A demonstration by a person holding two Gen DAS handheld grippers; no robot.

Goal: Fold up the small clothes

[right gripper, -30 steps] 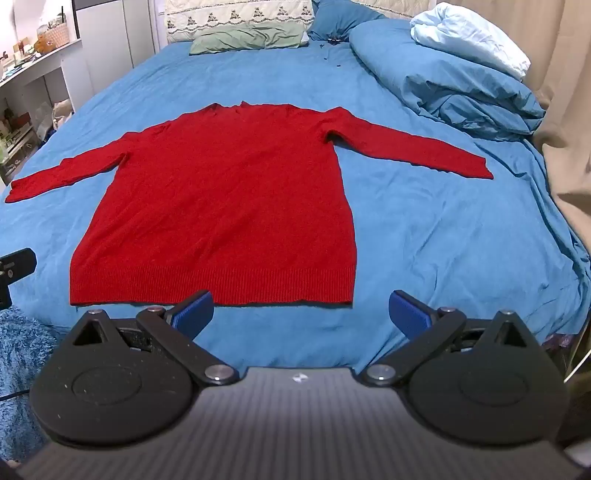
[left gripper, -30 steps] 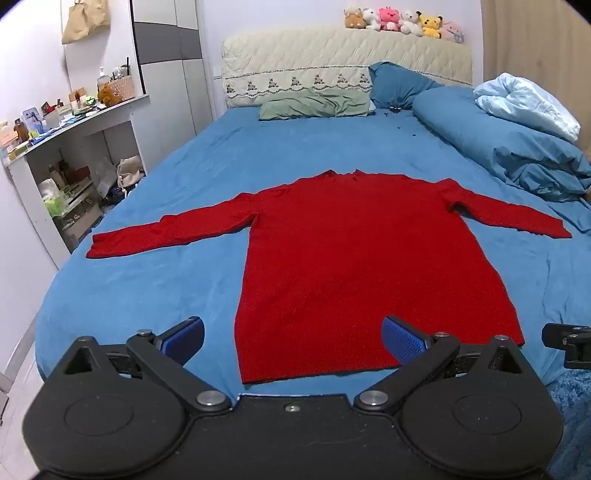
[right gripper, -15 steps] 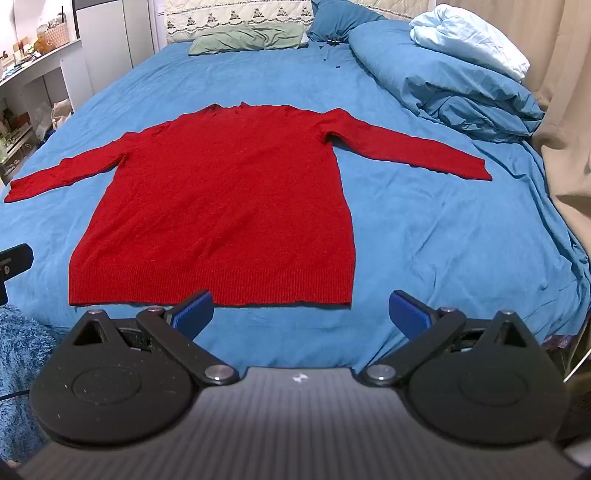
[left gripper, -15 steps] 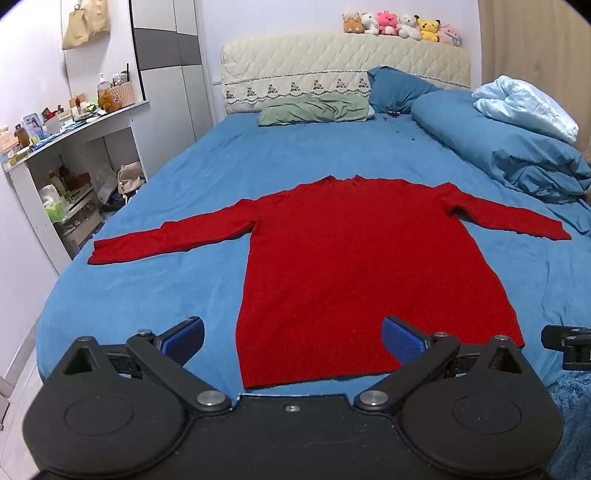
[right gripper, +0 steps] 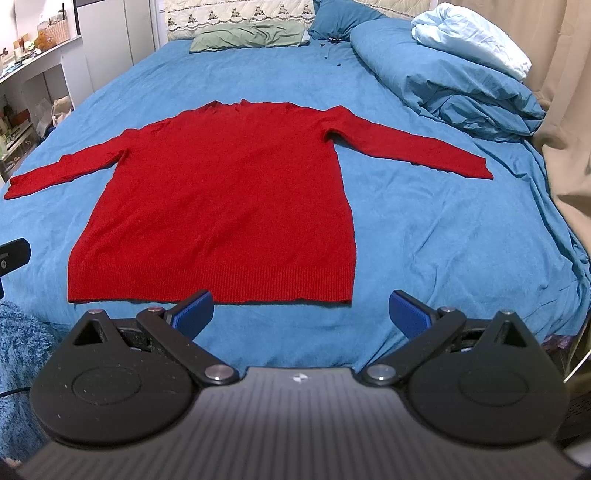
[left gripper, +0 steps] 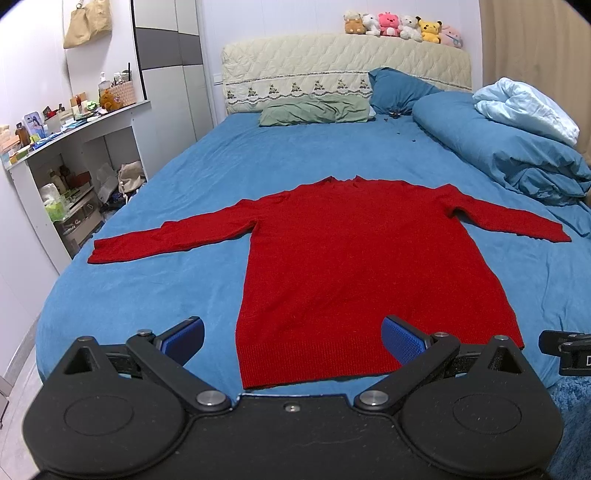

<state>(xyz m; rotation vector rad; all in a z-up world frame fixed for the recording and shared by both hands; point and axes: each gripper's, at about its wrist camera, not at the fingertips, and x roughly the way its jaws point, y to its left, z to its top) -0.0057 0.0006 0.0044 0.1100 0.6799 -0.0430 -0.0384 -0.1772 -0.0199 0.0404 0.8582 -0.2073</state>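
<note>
A red sweater (left gripper: 354, 266) lies flat mid-frame on the blue bed (left gripper: 155, 280) — both sleeves spread. Bottom of frame, the left gripper (left gripper: 291, 341) and right gripper (right gripper: 301, 314) gape wide — holding nothing.

Sweater (left gripper: 354, 266) flat on bed (left gripper: 155, 295), sleeves spread left and right, hem nearest. Pillows (left gripper: 314, 110) behind, at headboard (left gripper: 332, 66); plush toys (left gripper: 402, 26) atop. Duvet (left gripper: 509, 155) right. Shelf unit (left gripper: 74, 155) left.

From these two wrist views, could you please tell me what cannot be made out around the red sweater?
- Red sweater hem: its right part is hidden behind the left claw in the left wrist view.
- Sweater underside: hidden against the bed, both views.
- Shelf items: too small to identify, left wrist view.
</note>
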